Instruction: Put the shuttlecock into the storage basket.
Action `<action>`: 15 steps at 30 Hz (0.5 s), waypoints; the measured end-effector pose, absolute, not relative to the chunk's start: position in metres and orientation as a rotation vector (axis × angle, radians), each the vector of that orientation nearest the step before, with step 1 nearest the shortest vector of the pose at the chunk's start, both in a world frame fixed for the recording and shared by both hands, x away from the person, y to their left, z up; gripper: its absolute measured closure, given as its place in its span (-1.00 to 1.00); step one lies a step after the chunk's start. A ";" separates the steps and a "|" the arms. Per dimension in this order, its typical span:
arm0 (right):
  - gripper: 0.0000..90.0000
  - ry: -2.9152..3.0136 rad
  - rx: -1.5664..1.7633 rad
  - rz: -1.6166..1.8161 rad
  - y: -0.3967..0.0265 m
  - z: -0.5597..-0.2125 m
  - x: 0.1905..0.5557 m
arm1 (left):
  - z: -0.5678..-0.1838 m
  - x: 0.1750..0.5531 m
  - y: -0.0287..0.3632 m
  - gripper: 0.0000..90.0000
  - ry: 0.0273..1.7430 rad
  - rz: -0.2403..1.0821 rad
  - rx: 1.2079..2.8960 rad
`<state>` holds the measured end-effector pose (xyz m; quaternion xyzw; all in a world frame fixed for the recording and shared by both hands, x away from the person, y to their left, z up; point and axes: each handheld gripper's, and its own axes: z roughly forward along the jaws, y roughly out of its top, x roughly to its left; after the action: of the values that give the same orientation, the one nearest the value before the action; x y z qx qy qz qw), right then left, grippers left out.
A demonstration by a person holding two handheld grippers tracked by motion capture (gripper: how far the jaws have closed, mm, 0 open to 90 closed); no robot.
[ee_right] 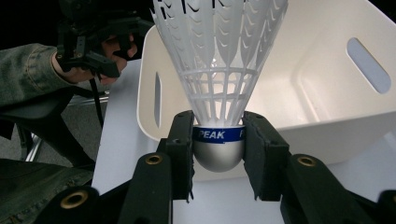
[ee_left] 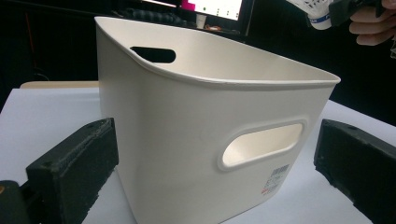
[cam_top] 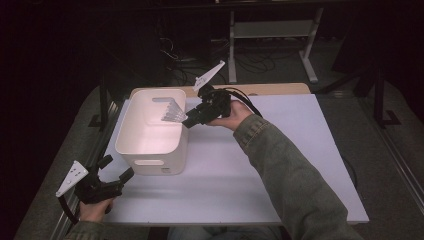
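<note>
Right tongs clamp shuttlecock by cork, feathers pointing into bin, hanging over far rim. Left tongs wide, idle near bin's front.

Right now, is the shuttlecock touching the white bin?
Apart. The right gripper view shows the shuttlecock clamped by its cork in the right gripper, held off the white bin.

A dim lab or test room: a plain white bench on a metal frame, loose cables across the grey floor, a lit monitor behind, another bench frame beyond.
</note>
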<state>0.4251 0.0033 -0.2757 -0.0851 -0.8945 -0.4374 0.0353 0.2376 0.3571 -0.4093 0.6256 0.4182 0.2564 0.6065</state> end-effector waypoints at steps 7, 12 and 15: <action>0.42 -2.750 -0.252 -1.350 0.018 -0.271 0.425 | -0.409 0.238 0.357 -1.00 0.965 0.595 1.453; 0.42 -2.738 -0.261 -1.348 0.030 -0.271 0.424 | -0.409 0.238 0.357 -1.00 0.965 0.594 1.454; 0.42 -2.727 -0.256 -1.344 0.034 -0.272 0.423 | -0.409 0.237 0.358 -1.00 0.963 0.594 1.455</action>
<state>0.4235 0.0341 -0.2719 -0.0837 -0.8929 -0.4401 0.0451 0.2374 0.3575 -0.4092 0.6288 0.4164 0.2566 0.6045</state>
